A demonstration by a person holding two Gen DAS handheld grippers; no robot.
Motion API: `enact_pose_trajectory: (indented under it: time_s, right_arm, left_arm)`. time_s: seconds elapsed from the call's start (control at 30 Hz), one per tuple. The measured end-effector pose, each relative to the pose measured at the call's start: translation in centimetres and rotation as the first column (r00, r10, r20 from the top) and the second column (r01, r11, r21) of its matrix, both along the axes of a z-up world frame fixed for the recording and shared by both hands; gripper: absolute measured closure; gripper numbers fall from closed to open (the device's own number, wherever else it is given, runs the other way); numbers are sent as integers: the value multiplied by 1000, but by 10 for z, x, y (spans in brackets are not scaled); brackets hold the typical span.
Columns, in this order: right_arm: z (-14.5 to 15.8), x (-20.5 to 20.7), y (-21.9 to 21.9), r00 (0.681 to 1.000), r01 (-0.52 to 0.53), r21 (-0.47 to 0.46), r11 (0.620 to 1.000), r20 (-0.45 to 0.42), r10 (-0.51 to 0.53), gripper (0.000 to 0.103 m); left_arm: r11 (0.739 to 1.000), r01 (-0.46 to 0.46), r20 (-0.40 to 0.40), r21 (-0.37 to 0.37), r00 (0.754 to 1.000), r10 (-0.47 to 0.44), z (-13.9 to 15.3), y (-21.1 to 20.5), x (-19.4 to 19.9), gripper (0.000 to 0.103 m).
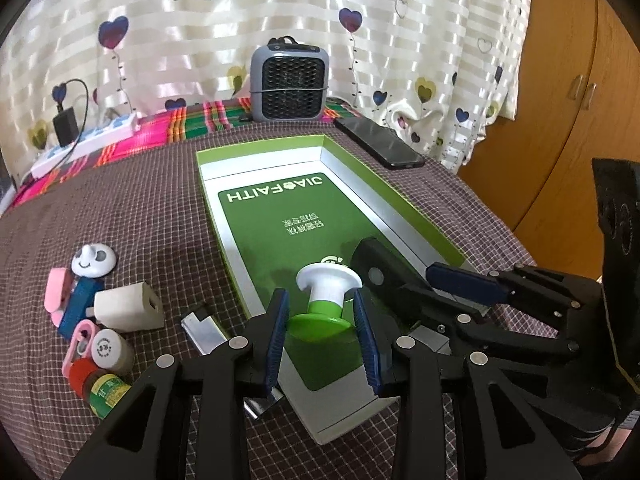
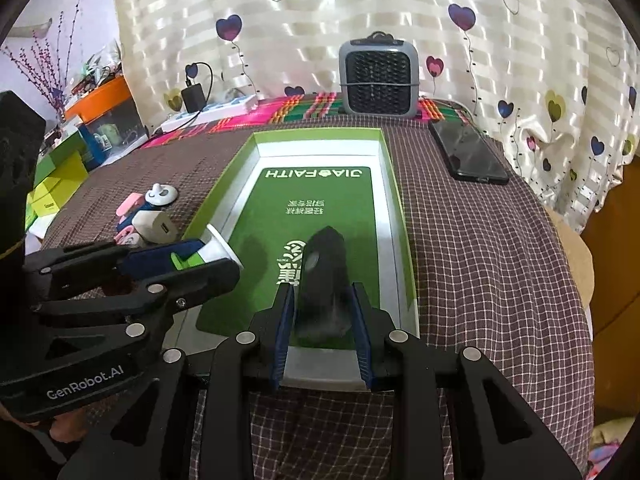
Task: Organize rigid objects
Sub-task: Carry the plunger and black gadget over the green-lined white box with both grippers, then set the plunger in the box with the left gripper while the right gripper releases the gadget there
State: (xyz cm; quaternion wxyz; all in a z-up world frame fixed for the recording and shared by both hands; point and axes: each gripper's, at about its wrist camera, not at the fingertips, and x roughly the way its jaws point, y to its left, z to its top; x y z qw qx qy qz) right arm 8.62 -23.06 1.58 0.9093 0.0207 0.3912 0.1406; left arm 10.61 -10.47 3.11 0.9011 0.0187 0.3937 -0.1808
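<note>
Over the near end of a shallow green-rimmed box lid on the checked worktop, the left gripper had its jaws clamped on a white-and-green spool-shaped knob. Beside it, the right gripper had its jaws clamped on a black oblong device. Left of the lid lay small items, including a white charger plug.
</note>
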Motion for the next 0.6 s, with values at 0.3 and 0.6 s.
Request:
enact_pose_trajectory:
  time_s: [0.3, 0.6]
  right_arm:
    - [2, -4, -5, 999, 33, -33, 999, 17, -32, 72]
    - [9, -10, -9, 999, 40, -31, 999, 37, -39, 67]
  left_arm:
    - [999, -7, 11, 31, 1000, 7, 1, -6, -4, 71]
    - [998, -24, 61, 52, 998, 21, 11, -8, -14, 69]
